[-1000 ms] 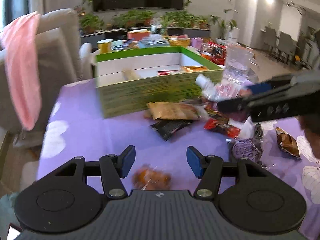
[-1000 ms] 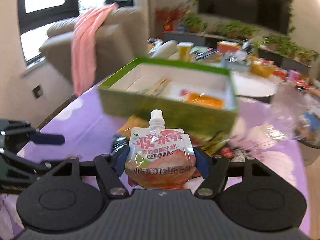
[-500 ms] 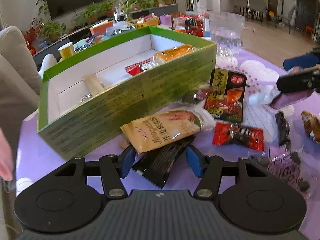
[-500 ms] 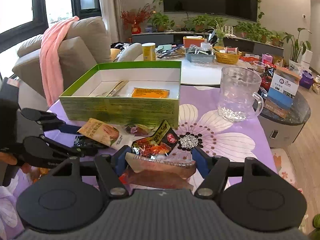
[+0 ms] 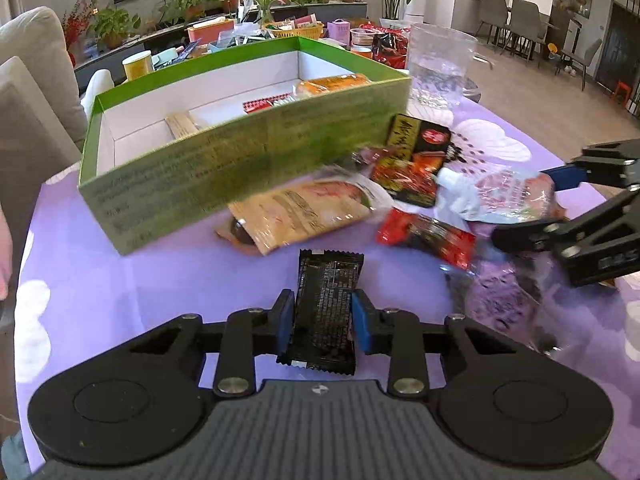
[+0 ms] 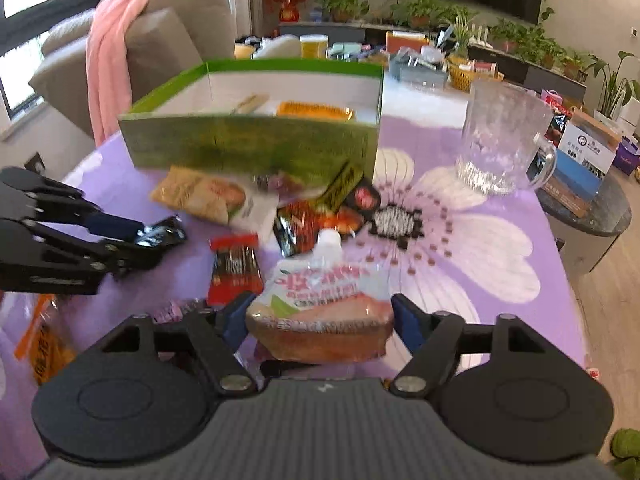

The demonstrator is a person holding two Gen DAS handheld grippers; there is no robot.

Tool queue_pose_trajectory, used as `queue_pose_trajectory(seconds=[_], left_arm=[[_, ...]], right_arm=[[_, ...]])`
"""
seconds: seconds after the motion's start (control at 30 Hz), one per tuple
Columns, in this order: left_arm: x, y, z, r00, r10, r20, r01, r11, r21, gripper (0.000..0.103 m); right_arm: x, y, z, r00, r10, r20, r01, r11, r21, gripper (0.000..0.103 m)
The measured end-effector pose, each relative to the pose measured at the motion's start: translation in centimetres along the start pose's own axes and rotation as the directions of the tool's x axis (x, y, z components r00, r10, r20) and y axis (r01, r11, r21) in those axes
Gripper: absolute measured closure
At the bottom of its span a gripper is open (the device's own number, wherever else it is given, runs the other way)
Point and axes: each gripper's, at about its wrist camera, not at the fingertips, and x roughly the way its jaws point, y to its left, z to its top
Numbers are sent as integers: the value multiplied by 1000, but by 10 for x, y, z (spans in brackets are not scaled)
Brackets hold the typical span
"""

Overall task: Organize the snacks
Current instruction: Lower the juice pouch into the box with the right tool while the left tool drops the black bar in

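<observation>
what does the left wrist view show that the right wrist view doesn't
Only the left wrist view shows dining chairs at the back and the red-and-white wrapper inside the box. Only the right wrist view shows the pink cloth on the sofa and a blue-and-white carton. Both share the green box, glass mug, left claw shut on the black packet, and right claw shut on the spouted pouch.

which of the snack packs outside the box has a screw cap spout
The pink jelly pouch clamped in the right gripper; its white spout sets it apart from the flat sealed packets, like the black packet.
</observation>
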Motion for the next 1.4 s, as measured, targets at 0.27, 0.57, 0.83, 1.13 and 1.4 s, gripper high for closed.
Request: queue_pose_trajectory(seconds=[0.27, 0.57, 0.83, 1.13, 1.4], left_arm=[[4, -11, 7, 999, 43, -5, -43, 999, 29, 74], [-49, -19, 28, 986, -18, 167, 12, 999, 33, 79], [-57, 10, 69, 970, 83, 228, -77, 996, -33, 79], [-23, 59, 111, 961, 175, 214, -152, 981, -122, 76], [22, 80, 120, 963, 217, 157, -195, 970, -143, 59]], right_arm=[[6, 4, 3, 999, -34, -4, 34, 999, 11, 52], [-33, 5, 32, 991, 13, 135, -15, 1000, 9, 52], [-39, 19, 91, 966, 49, 254, -35, 998, -56, 52], [8, 3, 150, 960, 48, 275, -47, 999, -8, 52], [68, -6, 165, 979, 14, 205, -23, 999, 43, 52]])
